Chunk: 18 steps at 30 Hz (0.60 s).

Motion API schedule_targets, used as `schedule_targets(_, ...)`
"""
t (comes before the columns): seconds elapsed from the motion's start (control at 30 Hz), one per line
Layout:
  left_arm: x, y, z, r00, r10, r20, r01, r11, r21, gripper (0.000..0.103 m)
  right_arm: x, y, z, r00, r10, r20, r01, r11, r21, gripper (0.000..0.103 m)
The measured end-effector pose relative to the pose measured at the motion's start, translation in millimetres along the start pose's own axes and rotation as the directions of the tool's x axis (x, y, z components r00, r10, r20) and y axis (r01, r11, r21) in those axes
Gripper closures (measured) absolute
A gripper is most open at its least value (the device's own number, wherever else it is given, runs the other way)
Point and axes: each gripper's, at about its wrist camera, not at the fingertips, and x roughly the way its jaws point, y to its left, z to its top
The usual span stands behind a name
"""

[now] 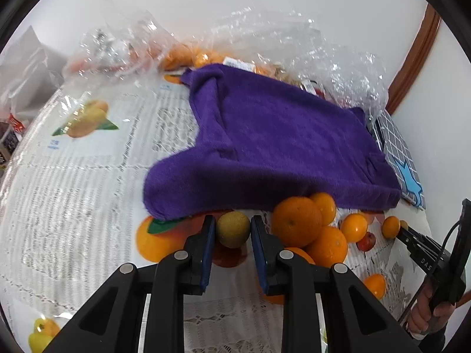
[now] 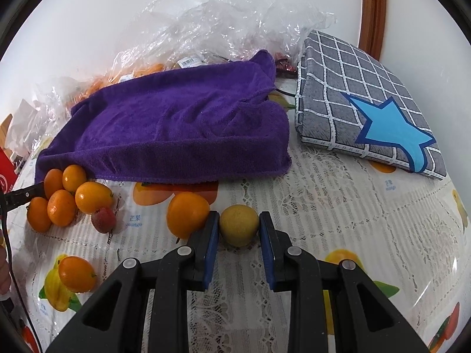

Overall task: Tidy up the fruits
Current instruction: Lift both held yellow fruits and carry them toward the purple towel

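My left gripper is shut on a small yellow-green fruit, its blue pads pressing both sides, just in front of the purple towel. A pile of oranges lies right beside it. My right gripper is shut on another yellow-green fruit low over the tablecloth, with an orange touching its left finger. In the right wrist view the left gripper's tip reaches into a cluster of oranges beside a red bumpy fruit.
The purple towel covers a low raised shape mid-table. A grey checked cushion with a blue star lies at the back right. Crumpled clear plastic bags holding more oranges line the wall. One orange lies apart, front left.
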Motion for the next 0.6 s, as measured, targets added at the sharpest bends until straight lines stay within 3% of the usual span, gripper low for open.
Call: schedule_targets(0.6, -48, -16, 6, 0.996, 0.010, 0.087, -0.011, 1.000, 0.017, 0.080, -33, -4, 5, 0.997, -0.005, 0.072, 0.005, 1.000, 0.010, 0.076)
